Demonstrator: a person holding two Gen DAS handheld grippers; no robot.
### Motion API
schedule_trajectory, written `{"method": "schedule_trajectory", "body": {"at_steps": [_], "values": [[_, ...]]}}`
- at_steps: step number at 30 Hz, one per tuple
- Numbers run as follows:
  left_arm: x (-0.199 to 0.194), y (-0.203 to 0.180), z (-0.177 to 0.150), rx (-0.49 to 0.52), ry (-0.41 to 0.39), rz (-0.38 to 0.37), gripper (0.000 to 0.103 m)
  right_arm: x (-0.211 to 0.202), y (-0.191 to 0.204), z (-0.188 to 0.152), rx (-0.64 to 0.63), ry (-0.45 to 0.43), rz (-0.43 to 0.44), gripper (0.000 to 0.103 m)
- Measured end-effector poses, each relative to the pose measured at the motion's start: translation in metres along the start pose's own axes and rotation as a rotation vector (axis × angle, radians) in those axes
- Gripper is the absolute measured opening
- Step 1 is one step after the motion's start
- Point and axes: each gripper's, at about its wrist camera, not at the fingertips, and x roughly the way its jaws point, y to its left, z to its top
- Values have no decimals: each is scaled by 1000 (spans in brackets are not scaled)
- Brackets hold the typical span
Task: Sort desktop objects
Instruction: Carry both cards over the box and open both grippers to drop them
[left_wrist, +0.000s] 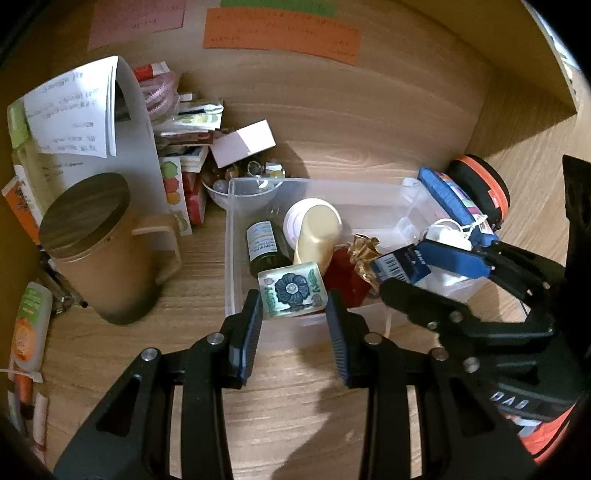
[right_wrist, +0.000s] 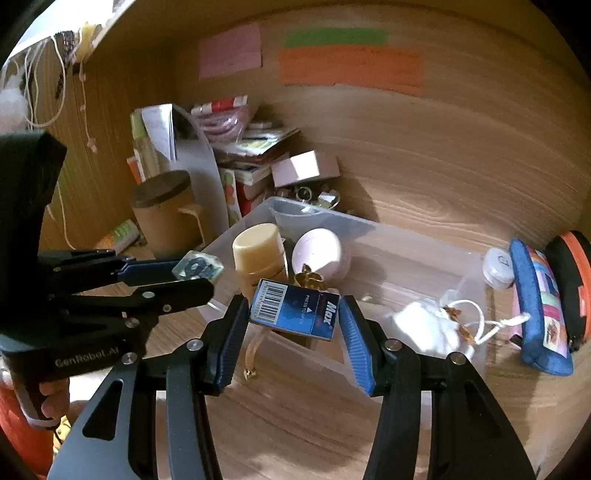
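Two pairs of black tongs with blue ribbed pads hover side by side over a clear plastic bin (left_wrist: 236, 236) on a wooden bench (left_wrist: 295, 406). The left tongs (left_wrist: 293, 295) pinch a small clear block with a blue flower printed on it (left_wrist: 293, 290), held flat between the pads just above the bin's near wall. The right tongs (right_wrist: 293, 314) pinch a small blue staple box (right_wrist: 295, 312) across its long axis, so the barcode end lies toward the left pad and the brand name toward the right; it hangs over the near edge of the same bin. The two held things sit close together, the flower block to the left of the staple box, and both tongs tilt downward toward the bin. Judging from this, each hand needs only a short lowering to drop its item inside. Already in the bin lie a dark bottle (left_wrist: 264, 245), a cream tube (left_wrist: 319, 236), a white round lid (left_wrist: 295, 221) and a red pouch with gold ribbon (left_wrist: 349, 273). To the left stands a brown mug with a wooden lid (left_wrist: 96, 243) amid stacked packets and papers; to the right lie a blue pencil case (right_wrist: 539, 310) and a black and orange pouch (right_wrist: 572, 288). Coloured paper notes hang on the wooden back wall.
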Motion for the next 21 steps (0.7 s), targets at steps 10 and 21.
{"method": "schedule_trajectory", "body": {"at_steps": [10, 21], "values": [[12, 9, 5, 5, 23, 1, 34, 28, -3, 0, -8, 39, -45, 48], [12, 9, 0, 3, 22, 3, 34, 30, -1, -1, -38, 27, -69, 49]]}}
